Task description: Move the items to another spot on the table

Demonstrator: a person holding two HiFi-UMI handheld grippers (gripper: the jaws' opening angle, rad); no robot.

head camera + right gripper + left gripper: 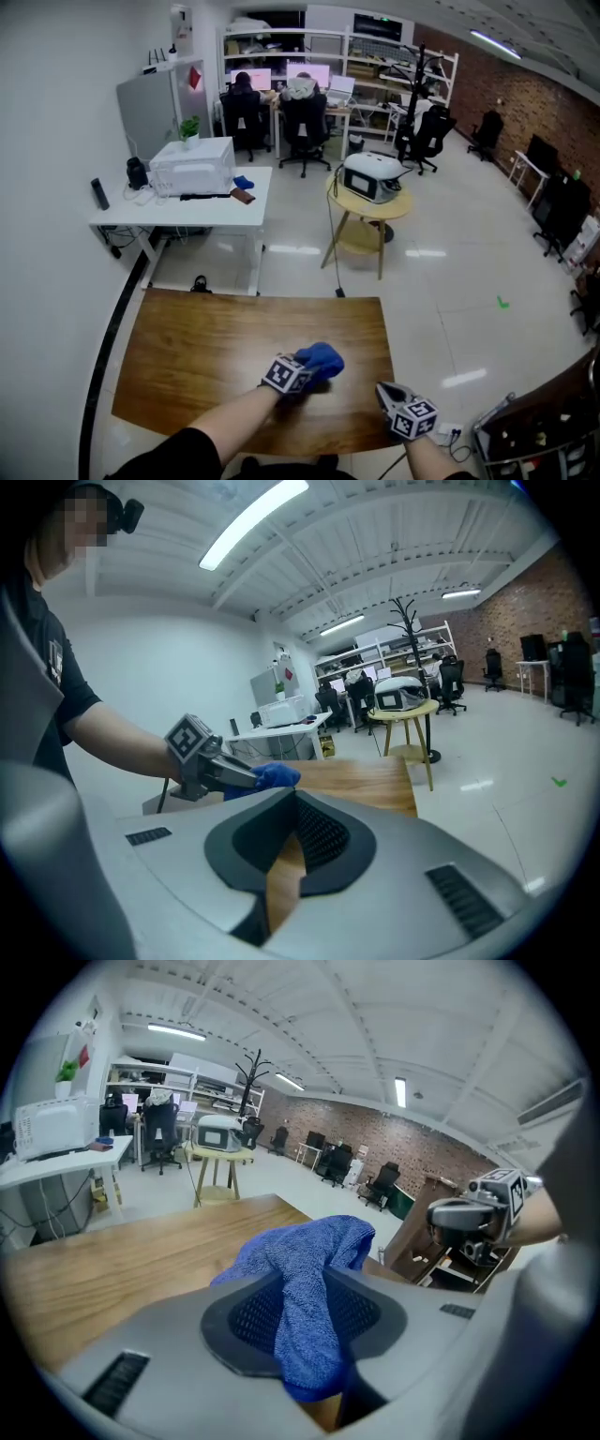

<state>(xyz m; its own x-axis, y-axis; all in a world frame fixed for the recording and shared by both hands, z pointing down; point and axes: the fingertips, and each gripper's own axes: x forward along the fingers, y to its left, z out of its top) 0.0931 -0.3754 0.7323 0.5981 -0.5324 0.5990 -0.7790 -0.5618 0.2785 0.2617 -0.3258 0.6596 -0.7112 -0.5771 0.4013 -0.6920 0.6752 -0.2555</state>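
— How's the light over there?
— Bright, even. The ceiling strips (253,516) overhead glare in white patches on the pale floor (427,253) to the far right.
— Shadows?
— Only a soft one on the table (187,356), near me.
— Sharpness?
— The head view's crisp. My two gripper views bulge, darken at the corners, and the far room goes soft.

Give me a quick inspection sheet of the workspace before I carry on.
Surface: wooden table, only the cloth over it.
Job's things: blue cloth, bunched, hanging from the left claw.
Clutter: nothing seen.
Grippers: left claw shut on the blue cloth; right claw shut, empty, near the table's right front corner.
Cables: a cable drops from the round side table to the floor.
Surroundings: white desk; seated people at the far desks.
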